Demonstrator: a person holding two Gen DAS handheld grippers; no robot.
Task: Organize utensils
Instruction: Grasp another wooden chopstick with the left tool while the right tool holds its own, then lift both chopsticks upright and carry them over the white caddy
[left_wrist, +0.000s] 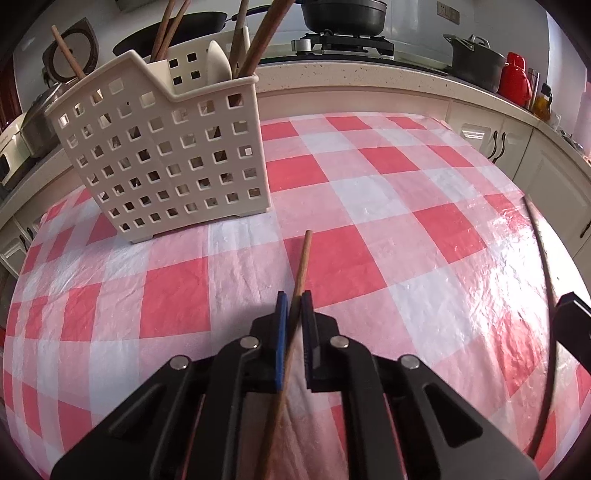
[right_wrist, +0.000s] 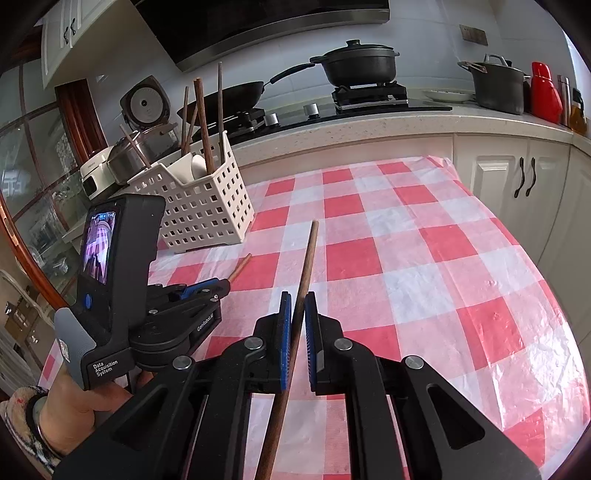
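Ahead of me the table (right_wrist: 424, 266) wears a red-and-white checked cloth. Behind it I see a pale speckled counter (right_wrist: 369, 127) with a gas hob (right_wrist: 354, 98): a black lidded pot (right_wrist: 356, 62) on one burner, a black frying pan (right_wrist: 236, 94) on the other. Farther right stand a dark stockpot (right_wrist: 496, 86) and a red flask (right_wrist: 545, 92) (bottles just beside it). At the left sits an open rice cooker (right_wrist: 146, 101).

In the right wrist view, left of the jaws and just beside them, the handheld device (right_wrist: 110, 295) in the person's hand carries two readable markings. White print low on its grip reads "Data Acquisition System" (right_wrist: 105, 368). On the black body nearer the jaws, slanted white lettering reads "GenRobot.AI" (right_wrist: 205, 323), the last letters hard to make out. The left wrist view shows no readable text
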